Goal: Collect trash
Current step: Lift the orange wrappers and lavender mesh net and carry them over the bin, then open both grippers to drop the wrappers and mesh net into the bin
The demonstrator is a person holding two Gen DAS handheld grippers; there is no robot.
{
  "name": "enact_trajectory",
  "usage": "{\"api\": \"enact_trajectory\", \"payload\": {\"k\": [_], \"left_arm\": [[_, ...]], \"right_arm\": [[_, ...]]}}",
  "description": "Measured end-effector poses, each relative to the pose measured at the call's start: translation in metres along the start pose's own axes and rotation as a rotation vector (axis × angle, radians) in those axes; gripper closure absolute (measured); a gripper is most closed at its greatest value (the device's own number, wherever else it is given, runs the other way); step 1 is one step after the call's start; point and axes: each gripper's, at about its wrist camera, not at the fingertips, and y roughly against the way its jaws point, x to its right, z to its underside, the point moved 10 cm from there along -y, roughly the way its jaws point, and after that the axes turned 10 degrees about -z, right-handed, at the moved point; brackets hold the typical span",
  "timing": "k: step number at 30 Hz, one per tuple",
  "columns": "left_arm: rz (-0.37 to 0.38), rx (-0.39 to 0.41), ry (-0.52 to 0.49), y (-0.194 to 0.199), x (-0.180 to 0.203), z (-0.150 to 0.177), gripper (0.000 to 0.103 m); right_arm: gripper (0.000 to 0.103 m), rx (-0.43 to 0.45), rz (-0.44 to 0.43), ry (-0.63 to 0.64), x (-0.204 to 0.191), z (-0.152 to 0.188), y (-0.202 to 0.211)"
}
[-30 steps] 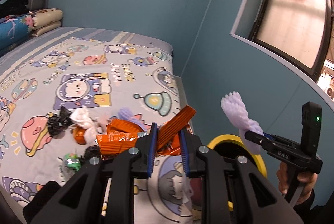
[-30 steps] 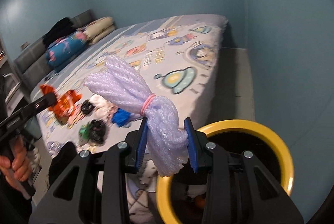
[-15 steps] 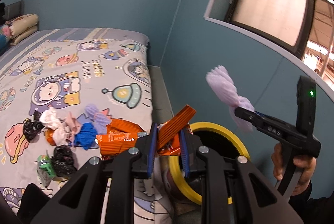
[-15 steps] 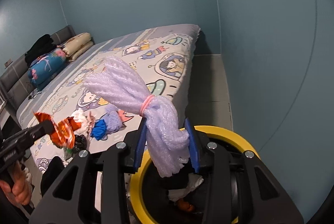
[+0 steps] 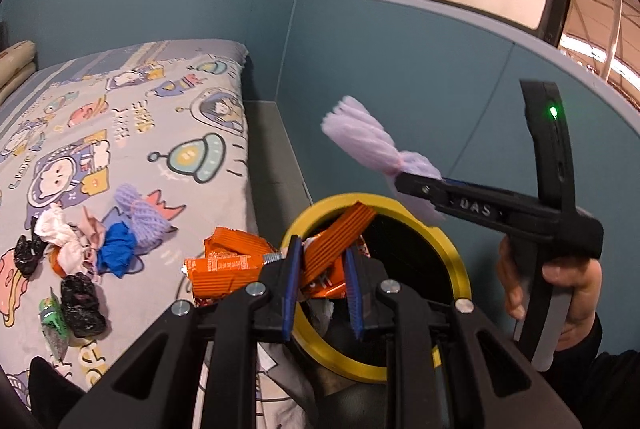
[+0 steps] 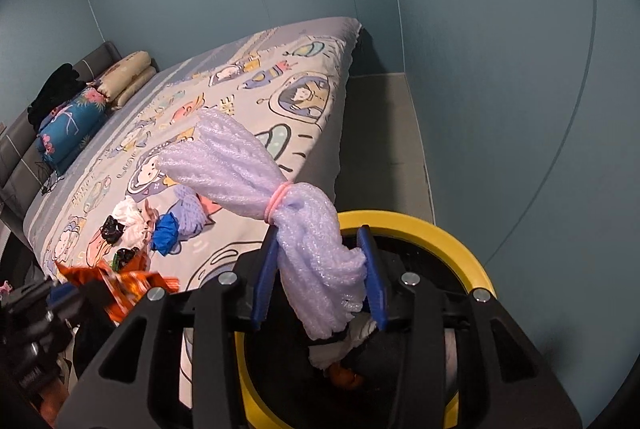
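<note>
My left gripper (image 5: 320,251) is shut on crumpled orange snack wrappers (image 5: 224,269) and hovers over the near left rim of the yellow-rimmed black bin (image 5: 456,257). My right gripper (image 6: 318,241) holds a lilac foam net bundle (image 6: 240,165) tied with a pink band, right above the bin (image 6: 420,225). Its jaws are opening, with the bundle between the pads and touching both. The left wrist view shows that gripper (image 5: 400,181) from the side with the foam net (image 5: 360,137) sticking out. Some trash lies inside the bin.
A pile of trash (image 5: 80,249) lies on the cartoon-print bed (image 5: 120,133): black bags, white tissue, blue cloth, another lilac net, a green wrapper. Pillows (image 6: 128,77) are at the headboard. Blue walls stand close behind the bin, beside a narrow grey floor strip (image 6: 376,133).
Both grippers have swung from over the bed toward the bin. The orange wrappers now hang over its rim, and the foam net sits above its opening with the right jaws a little wider.
</note>
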Motion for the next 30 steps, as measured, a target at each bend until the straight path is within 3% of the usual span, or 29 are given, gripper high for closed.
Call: {"api": "enact_trajectory", "payload": {"k": [4, 20, 25, 28, 30], "left_arm": [[0.029, -0.019, -0.011, -0.01, 0.013, 0.008, 0.084], [0.13, -0.146, -0.047, -0.059, 0.048, 0.043, 0.083], [0.155, -0.14, -0.048, -0.06, 0.055, 0.046, 0.08], [0.15, -0.126, -0.057, -0.056, 0.055, 0.046, 0.071], [0.144, -0.119, -0.047, -0.053, 0.052, 0.045, 0.058]], "right_arm": [[0.065, -0.039, -0.024, -0.032, 0.006, 0.007, -0.01], [0.061, -0.126, 0.077, -0.124, 0.045, 0.035, -0.017], [0.056, -0.126, 0.085, -0.142, 0.05, 0.035, -0.016], [0.05, -0.119, 0.072, -0.16, 0.052, 0.033, -0.013], [0.048, -0.113, 0.069, -0.168, 0.053, 0.032, -0.011]]}}
